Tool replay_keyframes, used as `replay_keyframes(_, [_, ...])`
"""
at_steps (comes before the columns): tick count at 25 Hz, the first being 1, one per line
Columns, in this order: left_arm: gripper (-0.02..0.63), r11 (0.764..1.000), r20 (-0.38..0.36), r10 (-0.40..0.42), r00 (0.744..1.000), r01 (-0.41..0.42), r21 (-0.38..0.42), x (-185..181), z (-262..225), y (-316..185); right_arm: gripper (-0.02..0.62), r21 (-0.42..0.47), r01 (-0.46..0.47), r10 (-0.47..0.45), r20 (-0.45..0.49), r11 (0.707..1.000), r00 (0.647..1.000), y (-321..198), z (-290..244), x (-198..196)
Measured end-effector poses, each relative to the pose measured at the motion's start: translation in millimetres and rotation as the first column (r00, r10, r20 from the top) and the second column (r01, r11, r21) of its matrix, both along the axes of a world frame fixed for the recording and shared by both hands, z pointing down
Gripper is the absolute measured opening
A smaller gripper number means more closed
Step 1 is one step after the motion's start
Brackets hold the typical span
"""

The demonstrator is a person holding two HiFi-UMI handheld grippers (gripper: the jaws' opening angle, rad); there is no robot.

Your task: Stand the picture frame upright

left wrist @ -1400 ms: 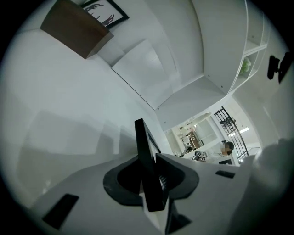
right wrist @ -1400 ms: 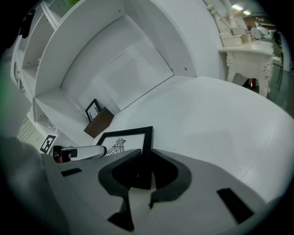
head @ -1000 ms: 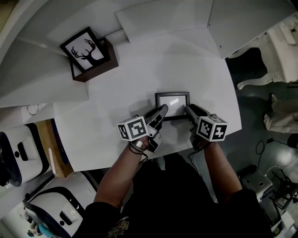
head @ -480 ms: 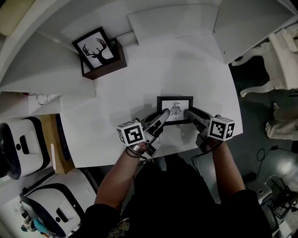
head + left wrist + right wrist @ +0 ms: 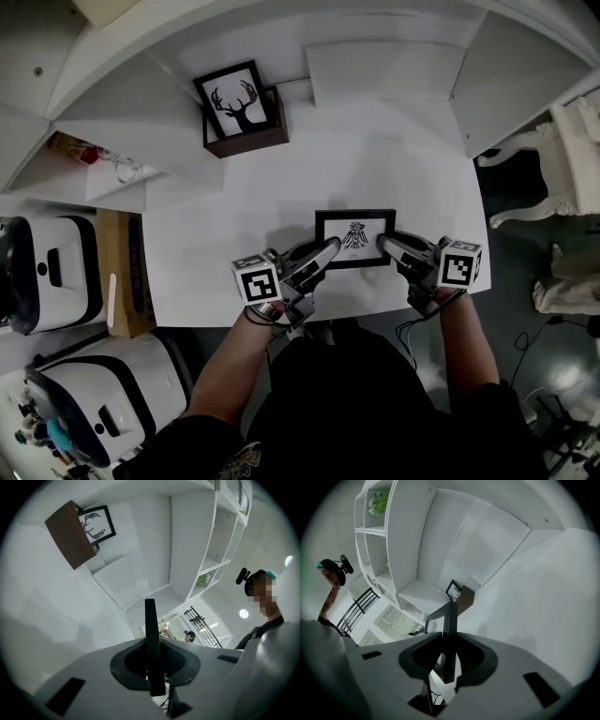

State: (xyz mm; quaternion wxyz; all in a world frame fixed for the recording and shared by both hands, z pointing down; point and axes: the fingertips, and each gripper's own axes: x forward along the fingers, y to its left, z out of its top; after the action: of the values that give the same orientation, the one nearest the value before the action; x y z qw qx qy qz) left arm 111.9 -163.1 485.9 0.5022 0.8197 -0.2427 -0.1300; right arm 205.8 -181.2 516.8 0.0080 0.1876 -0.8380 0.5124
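Left gripper (image 5: 328, 247) and right gripper (image 5: 385, 242) each grip a side of the frame (image 5: 354, 238).
The left gripper's jaws are clamped on the frame's left edge. The right gripper's jaws have just been closing, and the right edge sits pinched between them. Both grippers point inward toward each other. The left forearm (image 5: 225, 366) and right forearm (image 5: 461, 342) reach forward from the body.
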Motion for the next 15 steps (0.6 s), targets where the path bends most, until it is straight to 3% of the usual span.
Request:
replay_keyframes(7, [0.035, 0.997, 0.069, -0.040, 0.997, 0.036, 0.063, -34.6, -25.1, 20.5, 0.083, 0.112, 0.150, -0.150, -0.010, 0.982, 0.989, 4.2, -43.2, -40.1])
replay_keyframes(15, [0.058, 0.987, 0.201, -0.117, 0.973, 0.092, 0.130, -92.7, -41.6, 37.0, 0.077, 0.205, 0.334, -0.334, -0.037, 0.920, 0.942, 16.1, -66.5, -103.1])
